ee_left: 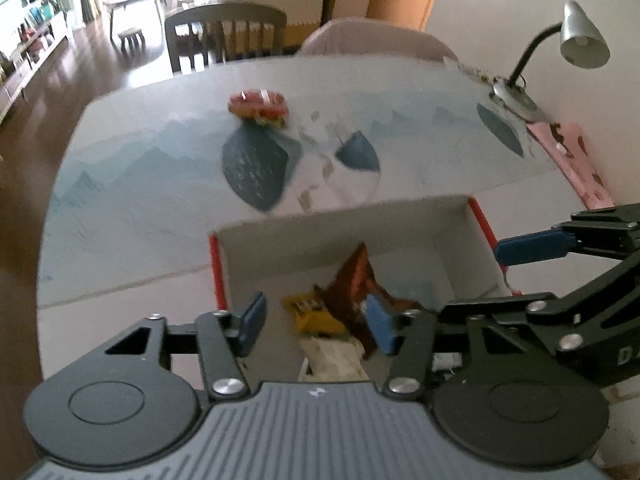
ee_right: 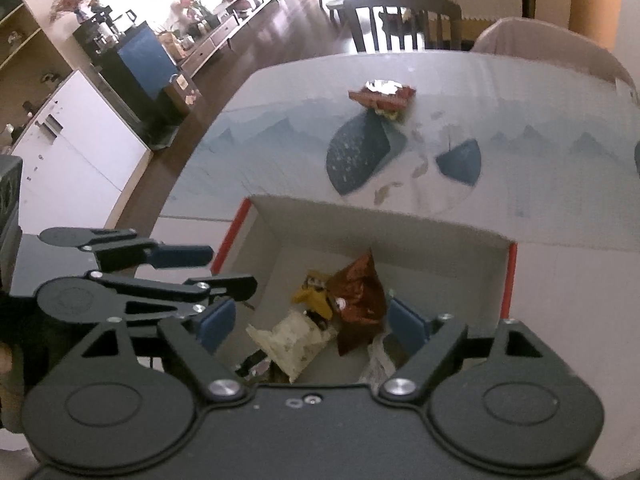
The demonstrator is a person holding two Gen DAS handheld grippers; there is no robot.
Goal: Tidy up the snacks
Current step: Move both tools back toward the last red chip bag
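A white cardboard box (ee_left: pixel 420 224) with red edges stands on the table and holds several snack packs: a brown pack (ee_left: pixel 356 280), a yellow pack (ee_left: pixel 316 316) and a cream pack (ee_left: pixel 336 356). My left gripper (ee_left: pixel 316 320) is open and empty above the box. My right gripper (ee_right: pixel 314 322) is open and empty above the same box (ee_right: pixel 400 232), over the brown pack (ee_right: pixel 360 292), yellow pack (ee_right: pixel 314 298) and cream pack (ee_right: pixel 292 340). A red snack pack (ee_left: pixel 259 105) lies far across the table; it also shows in the right wrist view (ee_right: pixel 382 98).
The table has a blue mountain-print cloth (ee_left: pixel 160 160). A grey desk lamp (ee_left: pixel 576 40) stands at the far right by the wall, with a pink cloth (ee_left: pixel 572 160) beside it. Chairs (ee_left: pixel 224 36) stand behind the table. The right gripper shows at the right of the left wrist view (ee_left: pixel 560 280).
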